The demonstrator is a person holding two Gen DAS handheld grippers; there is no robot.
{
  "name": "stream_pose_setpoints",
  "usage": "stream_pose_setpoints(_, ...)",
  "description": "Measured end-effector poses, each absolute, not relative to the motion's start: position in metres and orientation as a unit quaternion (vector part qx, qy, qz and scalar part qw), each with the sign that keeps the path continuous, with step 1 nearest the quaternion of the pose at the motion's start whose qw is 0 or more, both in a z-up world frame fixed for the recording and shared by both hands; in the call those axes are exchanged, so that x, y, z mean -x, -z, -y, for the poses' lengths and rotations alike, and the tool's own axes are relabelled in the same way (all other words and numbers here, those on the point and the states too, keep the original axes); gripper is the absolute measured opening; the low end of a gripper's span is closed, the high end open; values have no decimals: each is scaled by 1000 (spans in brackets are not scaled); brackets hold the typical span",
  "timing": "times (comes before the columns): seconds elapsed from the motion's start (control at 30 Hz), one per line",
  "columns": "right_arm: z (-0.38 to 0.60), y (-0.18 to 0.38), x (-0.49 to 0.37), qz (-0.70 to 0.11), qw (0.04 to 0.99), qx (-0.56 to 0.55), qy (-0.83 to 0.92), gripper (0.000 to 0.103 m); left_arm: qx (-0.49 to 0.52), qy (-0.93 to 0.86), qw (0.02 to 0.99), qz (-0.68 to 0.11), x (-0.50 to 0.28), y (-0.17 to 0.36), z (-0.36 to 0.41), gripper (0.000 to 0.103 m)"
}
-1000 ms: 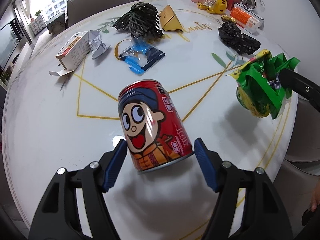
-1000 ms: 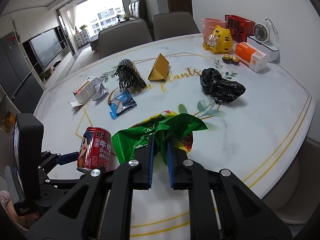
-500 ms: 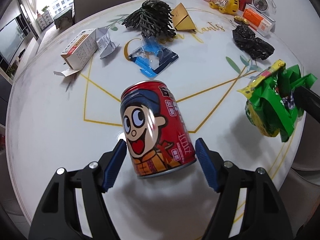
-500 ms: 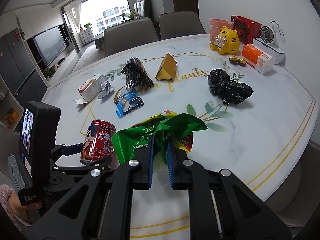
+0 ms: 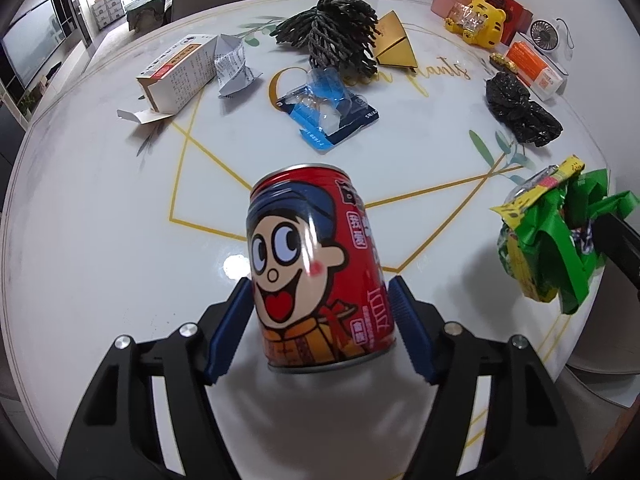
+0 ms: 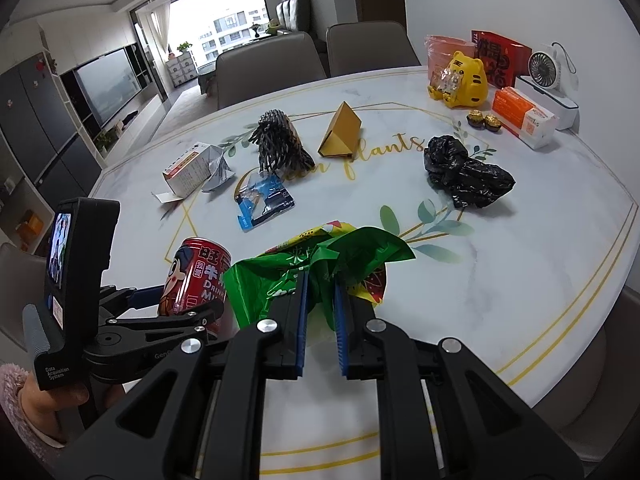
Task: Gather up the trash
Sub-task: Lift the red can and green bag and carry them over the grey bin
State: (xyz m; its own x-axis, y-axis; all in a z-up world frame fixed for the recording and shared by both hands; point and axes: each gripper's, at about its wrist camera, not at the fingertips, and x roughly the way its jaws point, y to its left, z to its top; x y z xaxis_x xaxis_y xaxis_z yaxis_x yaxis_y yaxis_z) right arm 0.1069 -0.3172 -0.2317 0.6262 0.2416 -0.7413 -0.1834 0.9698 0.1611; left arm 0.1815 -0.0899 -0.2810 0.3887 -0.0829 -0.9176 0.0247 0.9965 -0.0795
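Observation:
My left gripper [image 5: 320,312] is shut on a red drink can [image 5: 316,268] with a cartoon face, held above the white marble table [image 5: 100,216]. The can also shows in the right wrist view [image 6: 196,280]. My right gripper [image 6: 320,312] is shut on a crumpled green and yellow snack wrapper [image 6: 320,260], held above the table's near edge; it shows at the right of the left wrist view [image 5: 548,240]. More trash lies on the table: a blue blister pack [image 5: 328,112], an open white carton [image 5: 176,76], crumpled paper [image 5: 232,66], black netting [image 5: 332,36] and a black bag [image 5: 520,112].
A gold triangular box [image 6: 340,132], a yellow tiger figure [image 6: 464,80], an orange box [image 6: 524,116], two gold-wrapped chocolates [image 6: 484,118], a small fan [image 6: 544,68] and red and pink packs stand at the far right. Chairs [image 6: 272,68] line the table's far side.
The left gripper has closed in on the can and lifted it, so the table looks farther below. The right gripper keeps its hold on the wrapper and has drawn back slightly.

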Motion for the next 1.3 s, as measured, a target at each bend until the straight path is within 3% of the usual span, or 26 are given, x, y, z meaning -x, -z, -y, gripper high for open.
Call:
stream_pose_setpoints(0.37, 241, 220, -103, -416, 890, 4, -187, 11, 52, 8, 835, -547, -125, 266, 21, 68)
stream_pose_setpoints(0.67, 113, 210, -53, -411, 873, 49, -260, 11, 109, -51, 840, -528, -43, 253, -102, 68)
stream_pose_setpoints(1.07, -143, 202, 106, -387, 800, 132, -439, 11, 177, -238, 829, -474, 177, 229, -322, 68)
stream_pose_setpoints(1.3, -271, 203, 224, -358, 703, 213, -577, 11, 242, -395, 776, -429, 332, 223, -402, 68)
